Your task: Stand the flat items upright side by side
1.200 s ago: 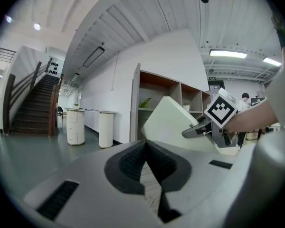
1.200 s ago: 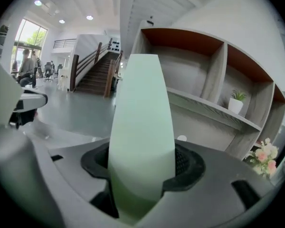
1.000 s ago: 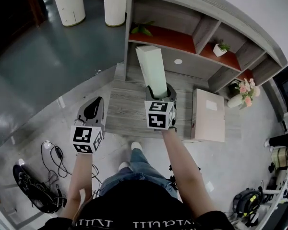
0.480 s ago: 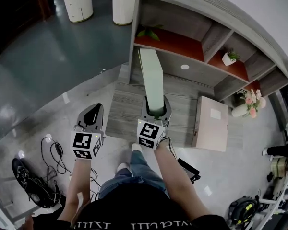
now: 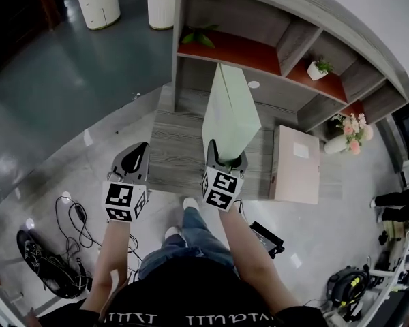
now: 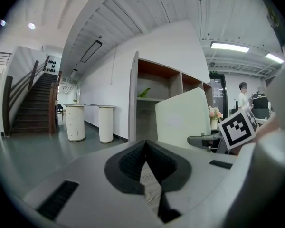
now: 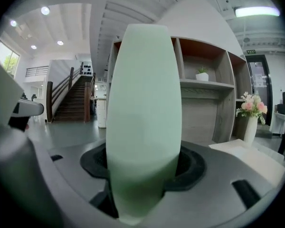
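The right gripper (image 5: 225, 157) is clenched on the near edge of a pale green flat box (image 5: 230, 114); in the right gripper view its jaws (image 7: 142, 175) press both faces of the box (image 7: 142, 103), which stands on edge and fills the middle of the view. No print shows on the green faces. The left gripper (image 5: 131, 161) grasps nothing, and its dark pads (image 6: 133, 163) meet at the tips. Each gripper carries a cube of black and white square markers (image 5: 221, 188). The green box sits over the grey wood-grain table (image 5: 177, 148); whether it touches the top I cannot tell. To its right a beige flat box (image 5: 296, 172) lies flat on the table, with a white label (image 5: 300, 150) too small to read. Behind stands the shelf unit (image 5: 259, 46)
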